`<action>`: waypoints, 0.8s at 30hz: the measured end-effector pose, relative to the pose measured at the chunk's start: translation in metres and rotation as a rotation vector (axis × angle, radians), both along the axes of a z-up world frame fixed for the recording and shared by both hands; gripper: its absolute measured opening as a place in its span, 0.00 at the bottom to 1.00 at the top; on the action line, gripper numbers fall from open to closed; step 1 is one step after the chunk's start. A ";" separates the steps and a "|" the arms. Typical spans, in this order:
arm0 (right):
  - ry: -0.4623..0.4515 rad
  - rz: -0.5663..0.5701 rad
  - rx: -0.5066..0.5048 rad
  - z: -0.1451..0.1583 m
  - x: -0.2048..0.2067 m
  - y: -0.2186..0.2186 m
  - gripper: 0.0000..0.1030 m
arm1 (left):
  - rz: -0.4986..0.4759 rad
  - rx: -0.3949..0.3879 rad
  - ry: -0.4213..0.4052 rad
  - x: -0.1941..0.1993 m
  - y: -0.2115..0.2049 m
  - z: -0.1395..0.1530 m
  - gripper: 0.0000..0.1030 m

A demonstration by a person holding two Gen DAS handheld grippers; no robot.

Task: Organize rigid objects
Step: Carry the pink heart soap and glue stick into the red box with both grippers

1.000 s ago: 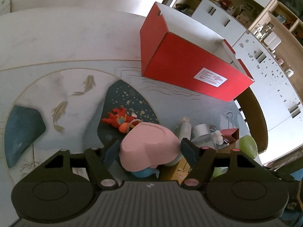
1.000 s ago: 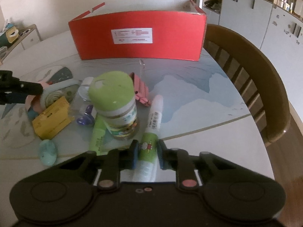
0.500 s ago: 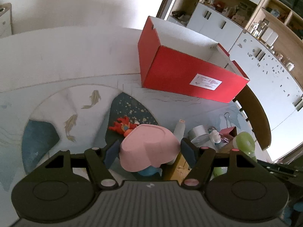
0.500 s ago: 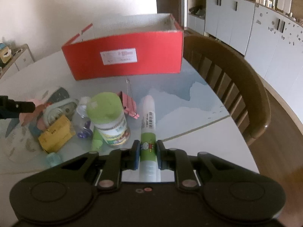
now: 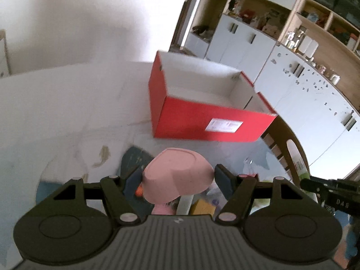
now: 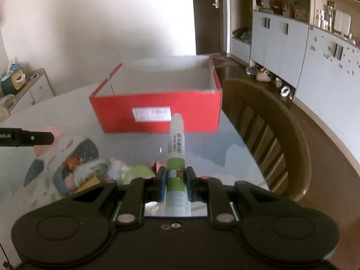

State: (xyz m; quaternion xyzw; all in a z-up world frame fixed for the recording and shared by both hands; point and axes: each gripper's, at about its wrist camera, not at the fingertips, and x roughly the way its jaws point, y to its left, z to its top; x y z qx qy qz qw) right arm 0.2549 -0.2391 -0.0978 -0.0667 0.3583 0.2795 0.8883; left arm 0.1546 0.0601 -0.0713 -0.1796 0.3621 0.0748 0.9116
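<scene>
Both grippers have risen off the table since a second ago: the left gripper [image 5: 178, 175] clamps a pink dish [image 5: 177, 177], the right gripper [image 6: 176, 181] a tube [image 6: 176, 153]. The red box [image 5: 202, 121] sits open at 12 o'clock, path clear. Clutter [image 6: 90, 175] remains at 9 o'clock; a chair [image 6: 270, 135] stands at 3.

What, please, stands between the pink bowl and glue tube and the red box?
Nothing visible does. The pink bowl in the left gripper and the glue tube in the right gripper face bare table, and the red box is open on top.
</scene>
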 end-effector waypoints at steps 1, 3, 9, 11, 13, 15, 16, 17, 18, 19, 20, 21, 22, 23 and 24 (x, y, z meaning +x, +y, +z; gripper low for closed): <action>-0.006 0.000 -0.001 0.004 0.004 0.002 0.16 | -0.005 0.013 -0.008 0.005 -0.001 0.005 0.68; -0.013 0.003 0.005 0.012 0.012 0.004 0.16 | -0.013 0.034 -0.018 0.014 -0.002 0.012 0.68; -0.016 0.028 0.037 0.032 0.041 0.013 0.16 | -0.023 0.088 -0.020 0.045 -0.004 0.025 0.68; -0.027 0.042 0.032 0.037 0.050 0.018 0.16 | -0.029 0.100 -0.024 0.058 -0.005 0.030 0.69; -0.032 0.056 0.028 0.041 0.061 0.023 0.16 | -0.042 0.113 -0.025 0.070 -0.007 0.033 0.68; -0.040 0.067 0.024 0.045 0.071 0.030 0.16 | -0.053 0.129 -0.026 0.084 -0.008 0.037 0.68; -0.045 0.072 0.021 0.046 0.076 0.033 0.16 | -0.059 0.136 -0.026 0.091 -0.008 0.038 0.69; -0.048 0.078 0.019 0.047 0.082 0.036 0.16 | -0.064 0.141 -0.027 0.099 -0.008 0.040 0.69; -0.050 0.083 0.017 0.048 0.087 0.039 0.16 | -0.067 0.145 -0.027 0.108 -0.008 0.041 0.69; -0.052 0.087 0.015 0.049 0.093 0.042 0.16 | -0.068 0.151 -0.025 0.115 -0.007 0.042 0.69; -0.053 0.090 0.012 0.049 0.099 0.046 0.16 | -0.071 0.157 -0.024 0.123 -0.006 0.043 0.69; -0.050 0.095 0.011 0.049 0.105 0.049 0.16 | -0.074 0.163 -0.023 0.130 -0.006 0.044 0.69; -0.043 0.097 0.014 0.048 0.112 0.052 0.16 | -0.076 0.169 -0.022 0.138 -0.006 0.044 0.69; -0.031 0.099 0.016 0.047 0.120 0.056 0.16 | -0.077 0.173 -0.019 0.147 -0.005 0.044 0.69; -0.022 0.103 0.015 0.045 0.126 0.058 0.16 | -0.078 0.174 -0.014 0.156 -0.005 0.044 0.69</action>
